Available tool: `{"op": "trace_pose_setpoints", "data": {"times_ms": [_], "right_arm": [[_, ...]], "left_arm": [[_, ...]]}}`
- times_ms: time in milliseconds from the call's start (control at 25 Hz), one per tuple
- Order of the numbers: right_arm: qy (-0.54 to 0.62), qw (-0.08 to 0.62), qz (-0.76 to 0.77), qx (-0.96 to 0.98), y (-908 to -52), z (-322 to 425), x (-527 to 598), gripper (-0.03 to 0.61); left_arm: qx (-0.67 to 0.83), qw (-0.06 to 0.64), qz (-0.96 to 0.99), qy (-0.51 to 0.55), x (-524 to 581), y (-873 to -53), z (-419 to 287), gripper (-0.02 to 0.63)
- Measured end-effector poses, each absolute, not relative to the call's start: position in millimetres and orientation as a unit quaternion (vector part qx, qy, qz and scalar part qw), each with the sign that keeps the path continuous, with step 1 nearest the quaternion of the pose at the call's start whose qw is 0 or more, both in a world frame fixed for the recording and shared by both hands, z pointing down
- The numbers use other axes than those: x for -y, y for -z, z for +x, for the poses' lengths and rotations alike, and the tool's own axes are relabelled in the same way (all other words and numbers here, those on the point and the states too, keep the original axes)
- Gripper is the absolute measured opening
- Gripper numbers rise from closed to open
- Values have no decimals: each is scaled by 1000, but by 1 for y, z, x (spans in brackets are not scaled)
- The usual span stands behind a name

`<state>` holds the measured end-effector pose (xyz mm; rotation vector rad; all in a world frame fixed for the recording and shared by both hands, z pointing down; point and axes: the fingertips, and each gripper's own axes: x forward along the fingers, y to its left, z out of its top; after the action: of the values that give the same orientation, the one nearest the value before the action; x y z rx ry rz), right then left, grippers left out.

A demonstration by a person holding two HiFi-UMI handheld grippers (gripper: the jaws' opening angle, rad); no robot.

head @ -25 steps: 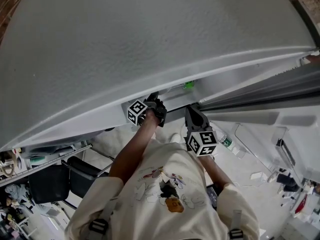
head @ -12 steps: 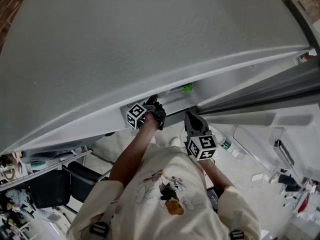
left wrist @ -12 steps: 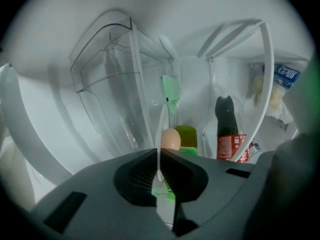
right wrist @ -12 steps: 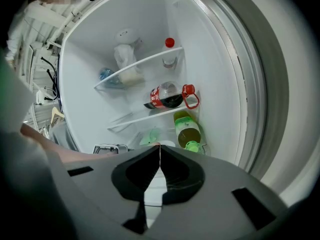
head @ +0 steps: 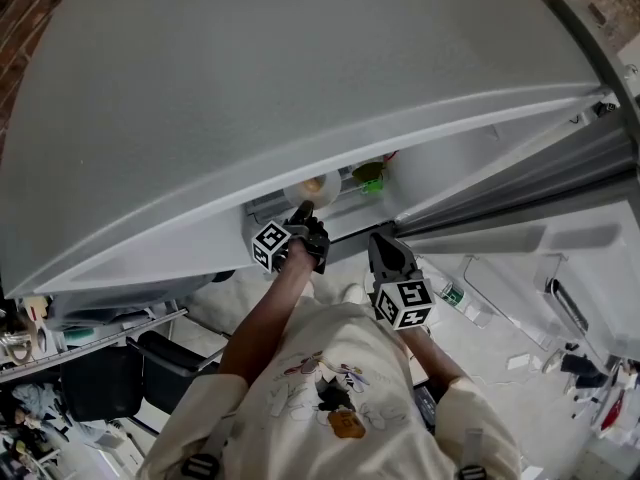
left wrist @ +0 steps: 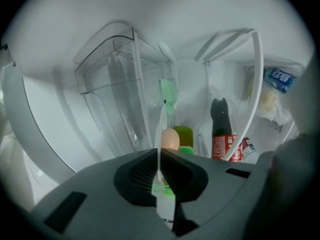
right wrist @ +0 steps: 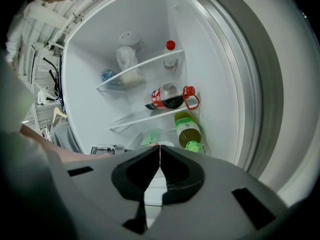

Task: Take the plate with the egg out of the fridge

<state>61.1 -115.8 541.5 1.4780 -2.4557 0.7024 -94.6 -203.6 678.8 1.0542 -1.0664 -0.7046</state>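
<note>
A white plate (head: 300, 190) carrying a pale brown egg (head: 314, 184) shows at the fridge's front edge in the head view. My left gripper (head: 303, 211) is shut on the plate's near rim. In the left gripper view the rim (left wrist: 160, 129) runs as a thin white edge up between the pads of the left gripper (left wrist: 160, 153), with the egg (left wrist: 170, 139) just beyond. My right gripper (head: 381, 241) hangs to the right, apart from the plate. In its own view the right gripper (right wrist: 159, 148) has its jaws shut on nothing.
The fridge's grey top (head: 250, 78) fills the upper head view, its open door (head: 530, 218) at right. Inside are a green bottle (right wrist: 189, 130), a cola bottle on its side (right wrist: 167, 98), a red-capped bottle (right wrist: 170, 52), white shelves and a clear drawer (left wrist: 117, 89).
The plate with the egg has come out from under the fridge's top edge into the head view, and the left gripper has drawn back toward me. The right gripper barely moved.
</note>
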Motion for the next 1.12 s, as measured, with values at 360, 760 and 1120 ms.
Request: {"op": "trace_pose_setpoints", "data": {"times_ms": [360, 760, 1120], "right_arm": [[-240, 92, 494, 831, -543, 59, 109, 6], [-232, 88, 497, 832, -537, 61, 106, 6], [-228, 83, 510, 825, -533, 71, 106, 6]], "left_arm": [[450, 667, 507, 309, 189, -647, -81, 21], [437, 670, 532, 279, 173, -636, -68, 21], [421, 674, 554, 248, 152, -622, -64, 21]]}}
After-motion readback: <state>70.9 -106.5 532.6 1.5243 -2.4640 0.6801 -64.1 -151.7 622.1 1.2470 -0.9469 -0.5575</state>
